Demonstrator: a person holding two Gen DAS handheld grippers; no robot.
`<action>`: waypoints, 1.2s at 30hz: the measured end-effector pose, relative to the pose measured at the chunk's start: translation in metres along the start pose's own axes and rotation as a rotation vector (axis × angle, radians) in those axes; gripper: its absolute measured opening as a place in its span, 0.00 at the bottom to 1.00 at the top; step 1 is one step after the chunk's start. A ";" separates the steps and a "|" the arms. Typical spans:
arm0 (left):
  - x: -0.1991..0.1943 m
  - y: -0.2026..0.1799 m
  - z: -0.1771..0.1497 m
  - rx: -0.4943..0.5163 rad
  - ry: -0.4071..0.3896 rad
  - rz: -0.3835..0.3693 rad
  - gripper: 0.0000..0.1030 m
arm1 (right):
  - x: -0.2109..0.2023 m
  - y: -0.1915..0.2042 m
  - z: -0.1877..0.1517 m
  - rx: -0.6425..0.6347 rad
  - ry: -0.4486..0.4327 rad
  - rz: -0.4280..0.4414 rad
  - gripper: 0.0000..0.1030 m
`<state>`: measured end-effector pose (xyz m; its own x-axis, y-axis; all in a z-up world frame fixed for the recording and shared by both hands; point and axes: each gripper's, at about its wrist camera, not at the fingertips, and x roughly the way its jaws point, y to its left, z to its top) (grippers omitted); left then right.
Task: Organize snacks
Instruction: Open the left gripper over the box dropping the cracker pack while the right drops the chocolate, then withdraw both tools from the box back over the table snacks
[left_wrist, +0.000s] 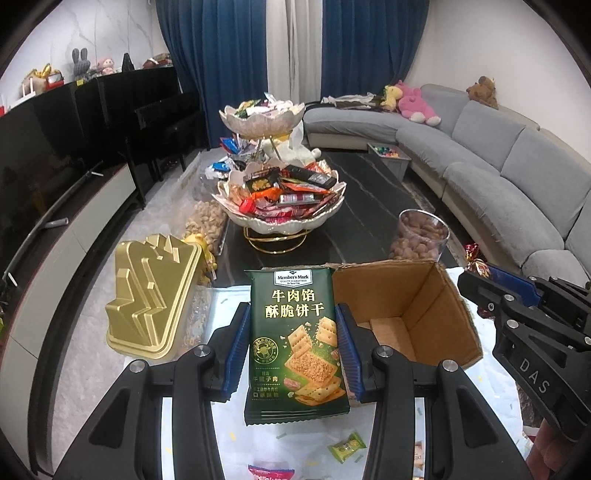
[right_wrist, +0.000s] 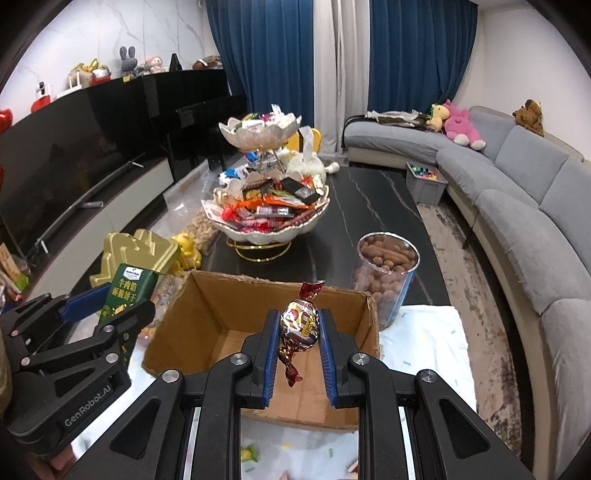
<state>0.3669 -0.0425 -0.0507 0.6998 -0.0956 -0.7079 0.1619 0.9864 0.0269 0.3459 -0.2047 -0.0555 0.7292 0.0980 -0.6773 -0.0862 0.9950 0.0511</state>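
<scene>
The left tongs (left_wrist: 293, 347) are clamped on a green cracker packet (left_wrist: 295, 339), their blue pads pressing its two long edges so it stands upright just left of an open cardboard box (left_wrist: 417, 314). The right tongs (right_wrist: 298, 345) are closed tight on a foil-wrapped candy (right_wrist: 300, 324), red twists sticking out above and below, held over the box's open mouth. The box sits on a white cloth (right_wrist: 424, 332) at the near end of the dark marble surface (right_wrist: 369, 206). Behind it stand a clear tub of brown nuts (right_wrist: 386, 273), a gold moulded tin (left_wrist: 151, 299) and a two-tier shell-shaped dish (left_wrist: 284, 192) heaped with wrapped sweets. A small green sweet (left_wrist: 347, 446) lies on the cloth near the left tongs.
</scene>
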 end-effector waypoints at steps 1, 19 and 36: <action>0.004 0.000 0.000 -0.001 0.009 -0.003 0.43 | 0.004 -0.001 0.000 0.001 0.009 -0.003 0.21; 0.022 0.007 -0.011 -0.023 0.064 0.004 0.69 | 0.016 -0.006 0.000 0.003 0.033 -0.034 0.64; -0.018 0.009 -0.020 -0.026 0.026 0.049 0.87 | -0.022 -0.011 -0.006 0.035 -0.018 -0.075 0.71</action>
<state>0.3423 -0.0292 -0.0520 0.6883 -0.0438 -0.7241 0.1094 0.9930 0.0440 0.3262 -0.2181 -0.0454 0.7449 0.0233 -0.6667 -0.0074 0.9996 0.0266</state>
